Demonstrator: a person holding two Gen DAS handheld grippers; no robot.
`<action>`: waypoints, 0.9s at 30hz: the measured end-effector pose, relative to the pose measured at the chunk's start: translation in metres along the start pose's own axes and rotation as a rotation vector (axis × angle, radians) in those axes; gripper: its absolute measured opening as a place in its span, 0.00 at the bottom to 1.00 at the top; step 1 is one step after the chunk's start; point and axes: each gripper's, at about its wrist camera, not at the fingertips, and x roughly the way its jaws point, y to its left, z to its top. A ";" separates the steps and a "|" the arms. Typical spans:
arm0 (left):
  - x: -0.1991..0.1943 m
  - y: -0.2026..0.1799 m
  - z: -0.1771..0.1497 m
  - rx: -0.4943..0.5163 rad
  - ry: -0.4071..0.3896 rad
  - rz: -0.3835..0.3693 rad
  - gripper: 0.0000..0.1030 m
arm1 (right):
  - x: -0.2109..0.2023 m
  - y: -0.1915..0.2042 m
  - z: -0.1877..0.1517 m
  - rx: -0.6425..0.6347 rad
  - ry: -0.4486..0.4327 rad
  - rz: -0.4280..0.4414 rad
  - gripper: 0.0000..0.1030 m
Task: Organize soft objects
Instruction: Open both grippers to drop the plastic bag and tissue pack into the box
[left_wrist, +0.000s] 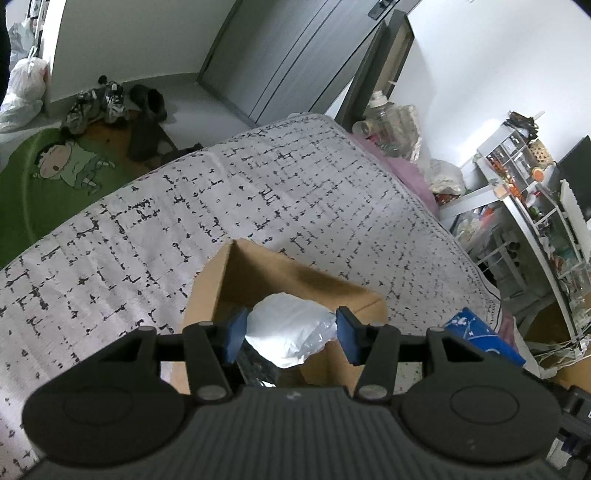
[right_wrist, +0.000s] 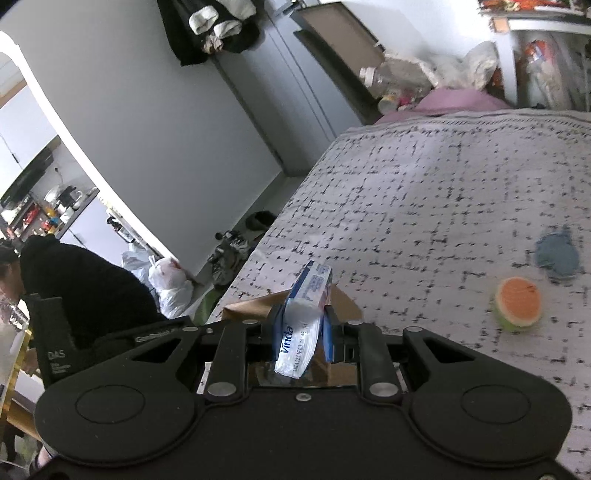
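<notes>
My left gripper (left_wrist: 291, 334) is shut on a crumpled white plastic bag (left_wrist: 288, 328) and holds it over the open cardboard box (left_wrist: 221, 280) on the patterned bedspread (left_wrist: 258, 192). My right gripper (right_wrist: 301, 326) is shut on a blue and white Vinda tissue pack (right_wrist: 303, 317), held upright just above the same box (right_wrist: 251, 308). The tissue pack's blue end also shows at the right of the left wrist view (left_wrist: 480, 336). On the bed to the right lie an orange and green soft ball (right_wrist: 517, 302) and a blue soft item (right_wrist: 557, 256).
Shoes (left_wrist: 96, 105) and a green rug (left_wrist: 55, 177) lie on the floor beyond the bed. Cluttered shelves (left_wrist: 524, 177) stand at the right. A person in black (right_wrist: 74, 288) sits left of the bed, with white plastic bags (right_wrist: 168, 280) behind.
</notes>
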 end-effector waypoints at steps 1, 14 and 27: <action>0.002 0.001 0.001 -0.003 0.001 0.007 0.50 | 0.005 0.000 0.000 0.002 0.008 0.001 0.21; 0.007 0.003 0.012 -0.012 0.053 0.035 0.55 | 0.032 0.006 0.003 0.012 0.055 0.009 0.42; -0.018 -0.024 0.001 0.025 0.036 0.067 0.66 | -0.008 -0.011 0.004 0.054 0.001 -0.044 0.58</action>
